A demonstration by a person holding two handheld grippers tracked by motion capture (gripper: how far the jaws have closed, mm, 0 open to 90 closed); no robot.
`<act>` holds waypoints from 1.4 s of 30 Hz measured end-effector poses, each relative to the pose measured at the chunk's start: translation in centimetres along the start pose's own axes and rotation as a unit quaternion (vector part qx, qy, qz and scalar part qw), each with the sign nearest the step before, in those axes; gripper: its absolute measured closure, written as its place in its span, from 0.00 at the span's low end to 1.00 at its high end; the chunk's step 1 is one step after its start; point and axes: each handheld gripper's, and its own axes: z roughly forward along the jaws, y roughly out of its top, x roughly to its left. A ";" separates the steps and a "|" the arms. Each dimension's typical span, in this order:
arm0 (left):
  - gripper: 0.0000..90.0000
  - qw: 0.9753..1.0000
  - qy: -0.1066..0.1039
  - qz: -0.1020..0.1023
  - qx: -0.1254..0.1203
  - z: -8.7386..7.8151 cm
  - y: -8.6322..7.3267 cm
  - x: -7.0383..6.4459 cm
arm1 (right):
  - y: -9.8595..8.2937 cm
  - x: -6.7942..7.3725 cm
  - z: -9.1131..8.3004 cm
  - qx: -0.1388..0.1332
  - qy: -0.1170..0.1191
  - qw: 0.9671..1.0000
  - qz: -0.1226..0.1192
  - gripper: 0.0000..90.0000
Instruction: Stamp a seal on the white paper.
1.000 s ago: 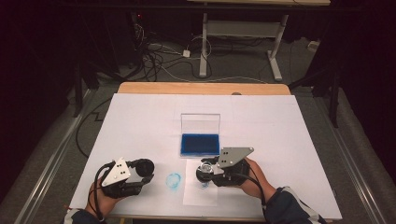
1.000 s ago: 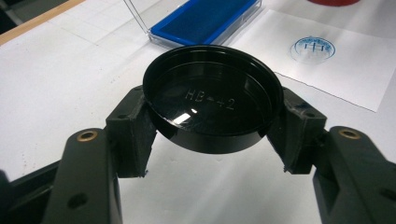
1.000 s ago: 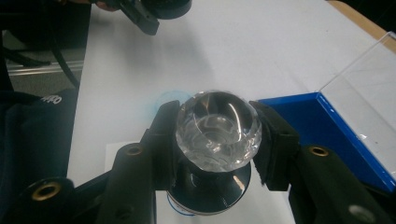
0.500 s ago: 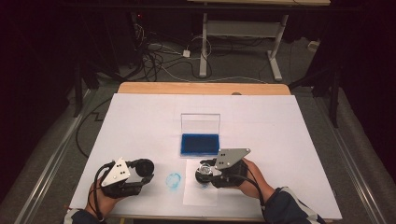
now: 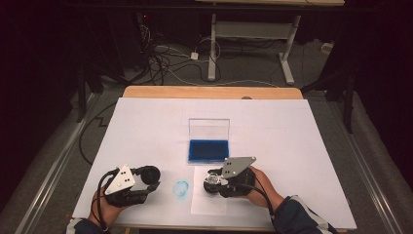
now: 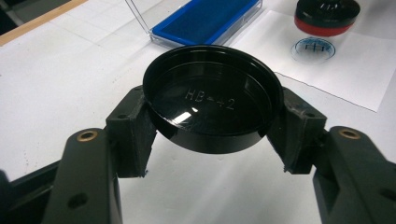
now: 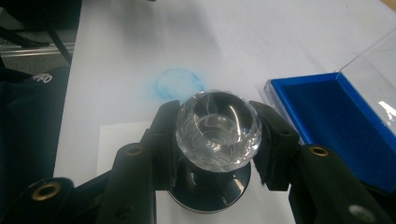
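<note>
Right gripper (image 5: 213, 180), lower centre of the high view, clamps a round stamp (image 7: 218, 129) by its faceted clear knob, jaws closed against the knob's two sides. Over the last second it has drifted slightly left and toward the bottom edge; otherwise it holds over the same sheet of white paper (image 5: 209, 204). In the left gripper view, upper right, the stamp's black and red base (image 6: 327, 16) sits lifted just clear of the paper, with a fresh circular blue imprint (image 6: 314, 48) showing directly beneath it. Judgement: the impression is made and the stamp is coming up off it. Left gripper (image 5: 146, 181), lower left of the high view, has not moved; its jaws pinch a black round cap (image 6: 212, 109), hollow side up, marked HB-42 inside. The blue ink pad (image 5: 208, 150) lies open at frame centre, its clear lid standing upright behind it. A smudged blue ring (image 5: 181, 189) marks the bare white table (image 5: 302, 146) between the two grippers. With one clean imprint on the paper, the likely next call is re-inking at the pad or fitting the cap back on the stamp.
</note>
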 end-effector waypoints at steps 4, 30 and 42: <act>0.40 1.000 -0.001 0.002 -0.001 0.0 0.1 0.0 | -0.4 0.1 0.5 0.011 0.001 1.000 0.001 0.63; 0.40 1.000 -0.005 0.003 0.004 0.3 0.1 -0.1 | -0.7 0.1 1.8 0.043 0.003 0.999 0.000 0.63; 0.40 1.000 -0.006 0.004 0.005 0.4 0.1 -0.2 | -0.6 0.1 2.0 0.051 0.004 0.999 0.014 0.63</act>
